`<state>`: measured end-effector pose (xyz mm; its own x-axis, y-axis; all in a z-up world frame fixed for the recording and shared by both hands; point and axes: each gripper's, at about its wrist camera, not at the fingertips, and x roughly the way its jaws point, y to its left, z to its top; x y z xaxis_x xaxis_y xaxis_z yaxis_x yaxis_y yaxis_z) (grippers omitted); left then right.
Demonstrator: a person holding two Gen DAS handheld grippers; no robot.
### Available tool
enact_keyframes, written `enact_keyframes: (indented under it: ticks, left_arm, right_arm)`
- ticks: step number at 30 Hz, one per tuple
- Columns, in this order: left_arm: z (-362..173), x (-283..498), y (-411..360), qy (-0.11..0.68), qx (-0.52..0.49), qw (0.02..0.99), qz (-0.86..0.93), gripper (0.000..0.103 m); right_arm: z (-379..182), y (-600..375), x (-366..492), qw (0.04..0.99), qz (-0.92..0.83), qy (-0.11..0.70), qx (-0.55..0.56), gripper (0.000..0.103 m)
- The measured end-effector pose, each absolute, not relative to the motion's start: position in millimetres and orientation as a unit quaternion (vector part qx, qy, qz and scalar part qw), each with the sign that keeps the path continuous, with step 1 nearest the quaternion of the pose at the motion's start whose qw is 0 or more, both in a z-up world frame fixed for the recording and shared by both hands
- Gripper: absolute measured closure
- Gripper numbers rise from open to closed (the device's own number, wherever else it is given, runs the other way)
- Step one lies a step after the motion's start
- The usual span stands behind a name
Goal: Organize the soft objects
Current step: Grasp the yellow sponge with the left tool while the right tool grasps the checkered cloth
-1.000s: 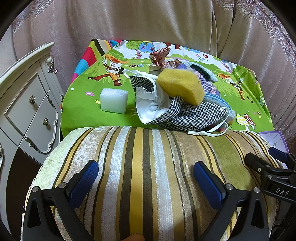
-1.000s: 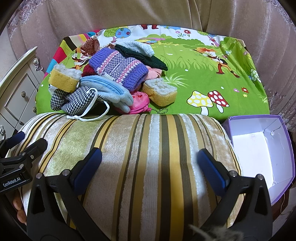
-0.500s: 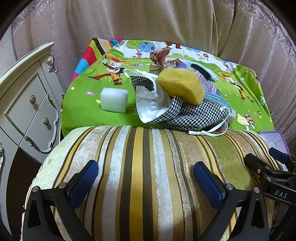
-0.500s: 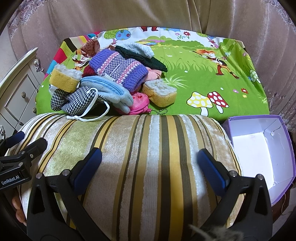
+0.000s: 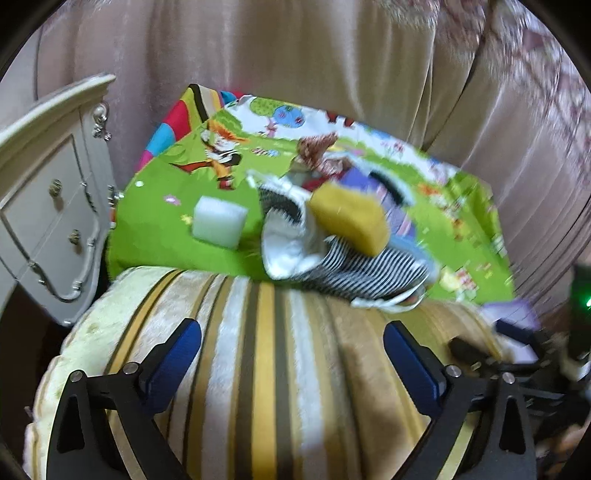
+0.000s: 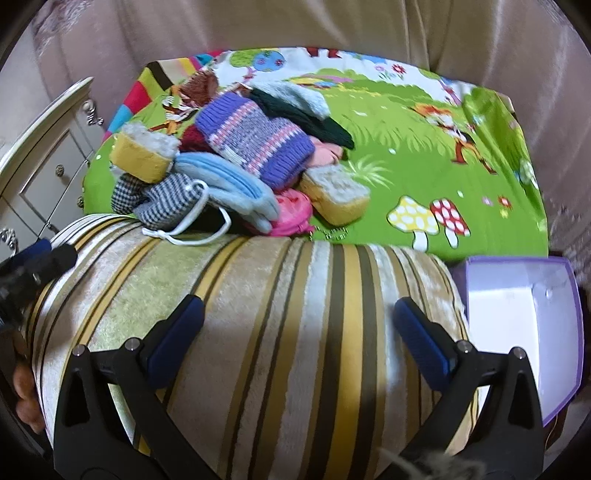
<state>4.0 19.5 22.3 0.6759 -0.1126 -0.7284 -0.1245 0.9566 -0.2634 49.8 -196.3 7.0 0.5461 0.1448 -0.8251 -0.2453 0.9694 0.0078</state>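
Purple knit hat (image 6: 255, 138) lies diagonally; long axis upper-left to lower-right.

A cushion (image 6: 280, 332) lies nearest, with a mat (image 6: 424, 155) spread behind it. On the mat's left half sits a heap of soft things (image 6: 240, 166): a sponge (image 6: 142, 155) at its left on a checked cloth (image 6: 162, 201), a knit hat (image 6: 255, 138) in the middle, another sponge (image 6: 340, 194) at its right. A foam block (image 5: 218, 221) lies left of the heap. A box (image 6: 524, 332) stands right of the cushion, a dresser (image 5: 48, 206) at far left, curtains (image 6: 332, 26) behind.
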Motion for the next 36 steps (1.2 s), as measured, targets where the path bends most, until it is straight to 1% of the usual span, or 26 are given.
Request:
enact_keyframes:
  ticks: [3, 6, 10, 12, 16, 19, 21, 22, 23, 24, 25, 26, 27, 30, 36]
  left_arm:
    - [28, 17, 25, 0.399, -0.189, 0.897, -0.023, 0.015]
    - [37, 35, 25, 0.395, -0.216, 0.892, -0.048, 0.019]
    - [41, 62, 26, 0.395, -0.258, 0.879, -0.074, 0.021]
    - [40, 76, 26, 0.4, -0.276, 0.87, -0.081, 0.025]
    - [33, 100, 26, 0.417, -0.296, 0.857, -0.069, 0.027]
    - [25, 113, 28, 0.43, -0.316, 0.843, -0.071, 0.033]
    - [21, 120, 30, 0.439, -0.321, 0.836, -0.069, 0.045]
    - [19, 122, 31, 0.442, -0.326, 0.833, -0.073, 0.047]
    - [17, 123, 32, 0.445, -0.329, 0.83, -0.075, 0.054]
    - [16, 125, 32, 0.448, -0.33, 0.828, -0.077, 0.063]
    - [15, 125, 33, 0.449, -0.333, 0.825, -0.081, 0.066]
    - [14, 124, 34, 0.449, -0.335, 0.824, -0.085, 0.067]
    - [14, 124, 35, 0.447, -0.337, 0.824, -0.088, 0.069]
    - [19, 121, 37, 0.438, -0.343, 0.824, -0.107, 0.071]
    - [37, 110, 46, 0.407, -0.348, 0.834, -0.13, 0.072]
  right_arm:
    - [12, -189, 54, 0.881, 0.124, 0.45, -0.073, 0.0]
    - [19, -183, 60, 0.884, 0.144, 0.437, -0.078, 0.0]
    - [29, -176, 69, 0.887, 0.181, 0.416, -0.086, 0.0]
    - [32, -173, 75, 0.887, 0.191, 0.41, -0.093, 0.0]
    - [35, -171, 85, 0.882, 0.21, 0.411, -0.094, 0.0]
    - [34, -165, 89, 0.876, 0.224, 0.415, -0.101, 0.0]
    - [33, -160, 91, 0.871, 0.235, 0.419, -0.098, 0.0]
    - [33, -157, 90, 0.87, 0.24, 0.42, -0.096, 0.0]
    - [33, -155, 90, 0.868, 0.247, 0.42, -0.095, 0.002]
    - [33, -151, 90, 0.866, 0.254, 0.421, -0.094, 0.007]
    - [33, -149, 90, 0.863, 0.26, 0.423, -0.09, 0.01]
    - [33, -146, 91, 0.858, 0.269, 0.43, -0.081, 0.014]
    - [32, -144, 92, 0.853, 0.276, 0.437, -0.072, 0.017]
    - [26, -134, 95, 0.837, 0.291, 0.463, -0.033, 0.018]
    - [14, -116, 103, 0.821, 0.278, 0.499, 0.005, 0.018]
